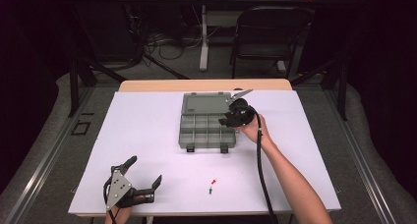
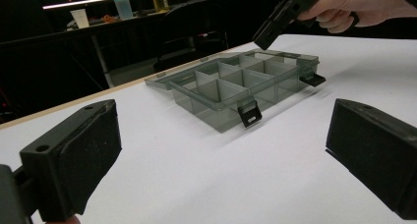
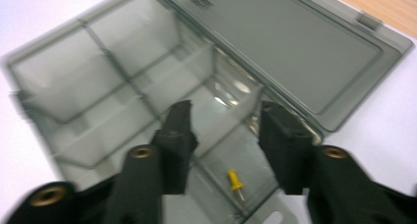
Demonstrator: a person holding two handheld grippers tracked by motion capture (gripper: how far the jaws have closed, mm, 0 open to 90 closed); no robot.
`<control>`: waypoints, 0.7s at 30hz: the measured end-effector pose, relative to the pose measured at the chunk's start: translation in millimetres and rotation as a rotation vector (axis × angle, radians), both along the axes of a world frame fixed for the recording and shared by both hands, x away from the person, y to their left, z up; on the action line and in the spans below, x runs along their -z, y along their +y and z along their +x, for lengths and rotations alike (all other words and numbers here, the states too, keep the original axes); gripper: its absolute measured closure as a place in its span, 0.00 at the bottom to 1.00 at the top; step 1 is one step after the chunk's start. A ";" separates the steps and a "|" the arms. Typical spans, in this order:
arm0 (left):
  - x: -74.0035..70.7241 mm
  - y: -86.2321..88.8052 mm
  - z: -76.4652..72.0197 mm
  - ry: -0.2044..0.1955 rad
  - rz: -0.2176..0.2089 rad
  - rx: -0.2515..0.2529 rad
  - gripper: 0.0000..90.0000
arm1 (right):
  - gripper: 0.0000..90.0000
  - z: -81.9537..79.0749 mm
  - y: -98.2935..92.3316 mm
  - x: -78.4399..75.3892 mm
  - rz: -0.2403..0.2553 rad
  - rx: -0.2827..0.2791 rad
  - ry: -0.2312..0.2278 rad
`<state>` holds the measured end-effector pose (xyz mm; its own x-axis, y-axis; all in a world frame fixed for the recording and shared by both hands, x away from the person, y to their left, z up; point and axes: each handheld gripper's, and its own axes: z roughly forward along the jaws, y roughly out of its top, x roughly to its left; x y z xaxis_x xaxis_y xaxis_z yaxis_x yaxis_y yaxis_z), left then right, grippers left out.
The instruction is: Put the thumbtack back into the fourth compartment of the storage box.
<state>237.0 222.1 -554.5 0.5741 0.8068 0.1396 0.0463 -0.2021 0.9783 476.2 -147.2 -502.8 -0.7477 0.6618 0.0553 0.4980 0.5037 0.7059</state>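
Note:
A smoky grey compartment box point(image 1: 206, 130) lies open on the white table top point(image 1: 147, 130), its lid point(image 1: 205, 104) folded flat behind it. My right gripper point(image 1: 227, 119) hovers over the box's right side with its jaws apart and nothing between them. In the right gripper view, the gripper point(image 3: 223, 121) points down into the box point(image 3: 98, 86), and a yellow pushpin point(image 3: 235, 180) lies in the compartment just below it. My left gripper point(image 1: 145, 170) rests near the front left edge, wide open and empty. The left gripper view looks between its own jaws point(image 2: 221, 155) towards the box point(image 2: 241, 84) and the right gripper point(image 2: 275, 27).
A red pushpin point(image 1: 213, 181) and a small dark one point(image 1: 210, 189) lie loose on the white top near the front centre. Behind the table stand a black chair point(image 1: 268, 35) and a desk leg point(image 1: 203, 37). Two black latches point(image 1: 190, 148) hang on the box's front.

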 end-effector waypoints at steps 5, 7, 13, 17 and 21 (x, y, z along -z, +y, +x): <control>-0.1 -0.4 0.0 -0.001 -0.001 0.002 0.00 | 0.44 -10.6 -3.2 -6.7 0.009 -0.041 -0.028; -0.1 -0.3 0.1 0.001 0.000 0.001 0.00 | 0.39 -16.1 -5.0 -10.1 0.017 -0.060 -0.037; -0.2 -0.3 -0.3 -0.001 -0.002 0.002 0.00 | 0.25 -37.6 -7.9 -18.7 0.011 -0.107 -0.082; -0.4 -0.6 -0.4 0.001 0.000 0.002 0.00 | 0.17 -53.1 -8.6 -21.6 0.003 -0.141 -0.095; -0.4 -1.3 -0.3 0.001 0.002 0.004 0.00 | 0.12 -67.3 -7.9 -23.0 0.002 -0.177 -0.114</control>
